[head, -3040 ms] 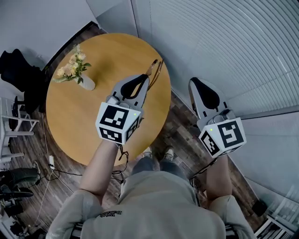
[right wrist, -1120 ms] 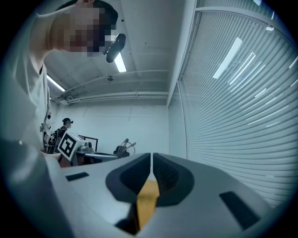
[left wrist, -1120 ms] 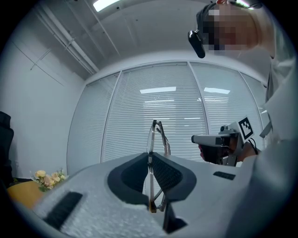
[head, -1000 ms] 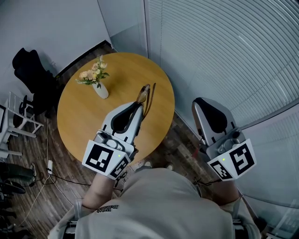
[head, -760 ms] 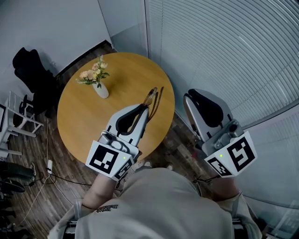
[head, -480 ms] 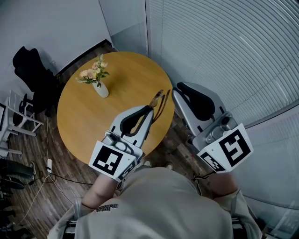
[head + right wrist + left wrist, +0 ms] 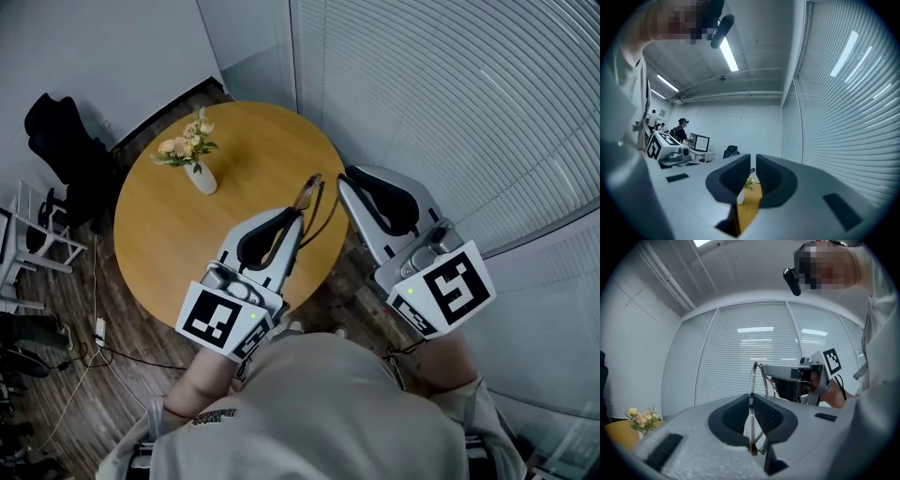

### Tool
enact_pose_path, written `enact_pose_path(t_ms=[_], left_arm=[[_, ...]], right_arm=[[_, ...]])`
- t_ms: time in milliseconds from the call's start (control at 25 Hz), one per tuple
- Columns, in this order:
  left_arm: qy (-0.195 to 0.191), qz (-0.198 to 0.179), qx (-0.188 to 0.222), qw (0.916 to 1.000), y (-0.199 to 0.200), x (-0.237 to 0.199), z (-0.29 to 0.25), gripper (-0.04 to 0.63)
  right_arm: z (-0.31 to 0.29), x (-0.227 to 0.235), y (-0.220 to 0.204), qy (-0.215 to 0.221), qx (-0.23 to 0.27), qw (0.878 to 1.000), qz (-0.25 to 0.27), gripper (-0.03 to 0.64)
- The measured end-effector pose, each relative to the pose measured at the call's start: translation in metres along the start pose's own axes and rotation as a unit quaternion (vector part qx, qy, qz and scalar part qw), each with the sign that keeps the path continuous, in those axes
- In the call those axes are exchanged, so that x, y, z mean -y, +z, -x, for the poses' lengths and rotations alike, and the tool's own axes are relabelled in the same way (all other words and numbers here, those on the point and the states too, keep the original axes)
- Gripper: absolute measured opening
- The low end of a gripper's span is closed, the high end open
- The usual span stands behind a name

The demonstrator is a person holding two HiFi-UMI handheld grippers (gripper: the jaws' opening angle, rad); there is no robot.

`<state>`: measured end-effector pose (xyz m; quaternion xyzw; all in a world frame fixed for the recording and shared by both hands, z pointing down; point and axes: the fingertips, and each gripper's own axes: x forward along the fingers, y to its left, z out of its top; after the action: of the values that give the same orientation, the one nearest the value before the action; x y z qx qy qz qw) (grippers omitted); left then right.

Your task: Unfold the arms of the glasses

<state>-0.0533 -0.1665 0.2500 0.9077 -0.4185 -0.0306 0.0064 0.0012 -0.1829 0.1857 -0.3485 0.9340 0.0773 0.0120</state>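
Wood-coloured and round, the worktop (image 7: 178,234) carries a small white vase of flowers (image 7: 199,174) at its far side. The left tool (image 7: 751,400) is clenched on the glasses (image 7: 753,378), gripping them by a lens edge so that they stand upright out of its jaws. Their thin arms look folded close behind the front. In the head view the glasses hang in the air above the worktop's right edge, clear of the surface. The right tool (image 7: 753,163) holds nothing. Its jaws stand a narrow slit apart, with only the worktop and flowers showing through the gap. Its tip sits just beside the glasses, on their right; whether it touches them I cannot tell.
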Motion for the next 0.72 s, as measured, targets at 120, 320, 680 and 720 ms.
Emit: enact_pose_path(t_ms=[120, 320, 680, 720], left_arm=[[0.018, 0.021, 0.013, 0.9995, 0.006, -0.013, -0.001, 0.043], [0.046, 0.074, 0.034, 0.9956, 0.009, -0.038, 0.005, 0.043], [0.069, 0.089, 0.041, 0.9928, 0.015, -0.052, 0.010, 0.044], [0.070, 0.091, 0.042, 0.9925, 0.015, -0.053, 0.010, 0.043]], right_arm=[[0.003, 0.006, -0.001, -0.005, -0.001, 1.000, -0.003, 0.037], [0.016, 0.006, -0.014, -0.009, -0.007, 1.000, -0.009, 0.037], [0.045, -0.009, -0.050, 0.006, -0.046, 0.999, -0.018, 0.037], [0.047, -0.011, -0.055, 0.009, -0.053, 0.998, -0.017, 0.037]])
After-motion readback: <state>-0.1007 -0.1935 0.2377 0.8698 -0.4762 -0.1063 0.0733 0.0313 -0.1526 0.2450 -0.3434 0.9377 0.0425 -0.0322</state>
